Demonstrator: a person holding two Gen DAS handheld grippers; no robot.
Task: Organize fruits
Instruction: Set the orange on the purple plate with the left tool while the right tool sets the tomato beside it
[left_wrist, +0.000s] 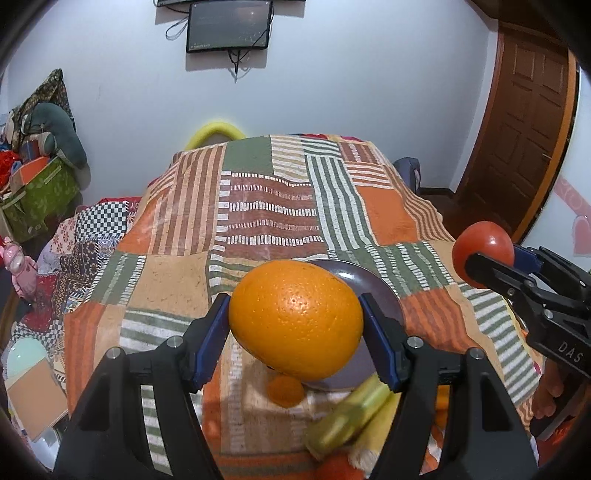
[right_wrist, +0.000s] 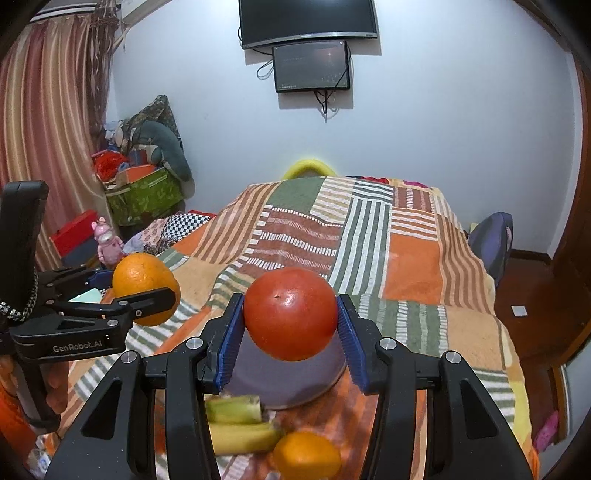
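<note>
My left gripper (left_wrist: 295, 325) is clamped on a large orange (left_wrist: 295, 319), both blue fingers (left_wrist: 212, 341) pressed against its sides at a moderate spread, the fruit lifted clear of the surface. My right gripper (right_wrist: 290, 326) is closed to a narrower spread on a red tomato (right_wrist: 290, 314), its blue fingers (right_wrist: 231, 339) bearing on either flank, likewise raised. Directly below and just beyond both sets of fingers sits a dark purple plate (right_wrist: 295, 384) on the patchwork blanket (right_wrist: 406, 269) covering the bed. Beneath my right fingers, nearer to me than the plate, lie blurred bananas (right_wrist: 240, 435) and a second orange (right_wrist: 306, 459). Beneath my left fingers, a small orange fruit (left_wrist: 284, 389) rests just beside the plate's near rim. In the right wrist view, the left gripper and its orange appear off to the left of my right fingers, well apart from the tomato.
</note>
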